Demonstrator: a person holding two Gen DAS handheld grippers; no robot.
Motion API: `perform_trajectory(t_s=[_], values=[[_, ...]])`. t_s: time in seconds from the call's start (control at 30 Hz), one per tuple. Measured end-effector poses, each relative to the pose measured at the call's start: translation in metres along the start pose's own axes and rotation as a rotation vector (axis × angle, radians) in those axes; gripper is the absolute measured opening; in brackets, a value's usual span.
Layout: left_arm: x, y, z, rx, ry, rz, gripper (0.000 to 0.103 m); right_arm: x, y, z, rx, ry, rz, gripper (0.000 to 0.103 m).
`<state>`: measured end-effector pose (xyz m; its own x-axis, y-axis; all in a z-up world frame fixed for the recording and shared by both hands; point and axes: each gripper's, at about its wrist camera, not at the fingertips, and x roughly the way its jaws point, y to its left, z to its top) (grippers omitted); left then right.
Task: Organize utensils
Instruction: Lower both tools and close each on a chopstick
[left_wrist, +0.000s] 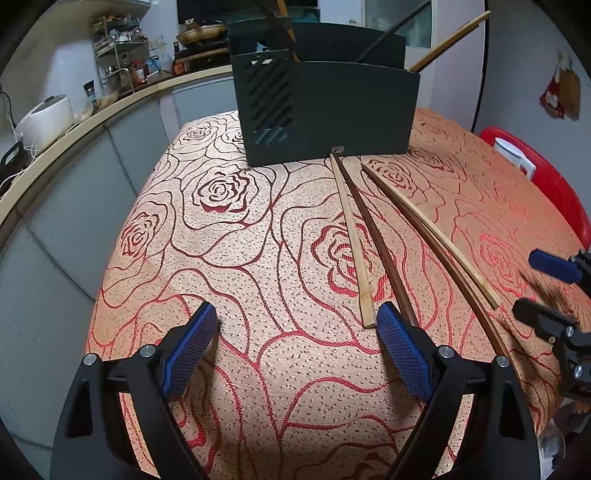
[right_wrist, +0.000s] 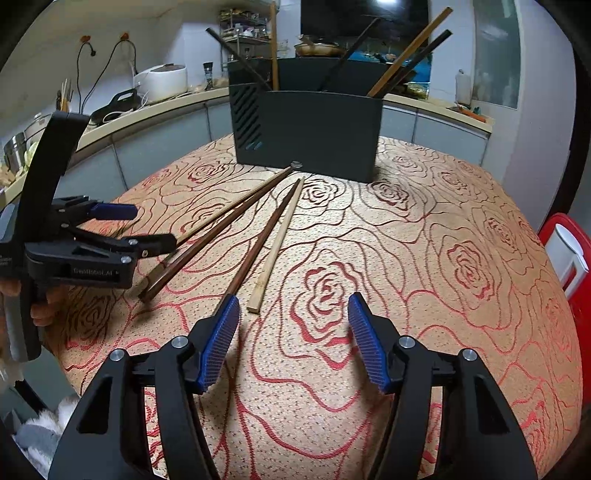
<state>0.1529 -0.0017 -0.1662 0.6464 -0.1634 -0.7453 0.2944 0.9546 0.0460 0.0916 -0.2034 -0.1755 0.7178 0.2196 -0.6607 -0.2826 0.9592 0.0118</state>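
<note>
Several chopsticks lie on the rose-patterned tablecloth, tips toward a dark utensil holder that has several chopsticks standing in it. In the left wrist view a light one and a dark one lie side by side, with another dark and light pair to the right. My left gripper is open and empty, its right pad beside the near ends of the first pair. My right gripper is open and empty, its left pad by a dark chopstick and a light one.
A kitchen counter with a rice cooker and racks curves behind the table. A red container stands off the table's right edge. The left gripper also shows in the right wrist view, over the left chopstick pair.
</note>
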Motion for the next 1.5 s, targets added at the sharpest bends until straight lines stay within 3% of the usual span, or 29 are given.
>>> perform_trajectory(t_s=[0.1,0.43,0.73,1.27,1.5], values=[[0.001,0.003,0.0,-0.011,0.007,-0.01,0.074,0.005,0.005,0.0,-0.02,0.017,0.013,0.049],[0.001,-0.002,-0.002,0.01,-0.005,-0.015,0.067,0.02,0.014,0.008,-0.06,0.071,0.002,0.026],[0.001,-0.004,-0.002,0.011,-0.009,-0.036,0.056,0.023,0.003,0.01,0.006,0.075,-0.005,0.02],[-0.001,-0.026,-0.001,0.076,-0.038,-0.082,0.005,0.023,0.0,0.01,0.021,0.068,0.037,0.009],[-0.004,-0.021,-0.001,0.054,-0.046,-0.082,0.005,0.023,-0.002,0.01,0.039,0.067,0.046,0.008]])
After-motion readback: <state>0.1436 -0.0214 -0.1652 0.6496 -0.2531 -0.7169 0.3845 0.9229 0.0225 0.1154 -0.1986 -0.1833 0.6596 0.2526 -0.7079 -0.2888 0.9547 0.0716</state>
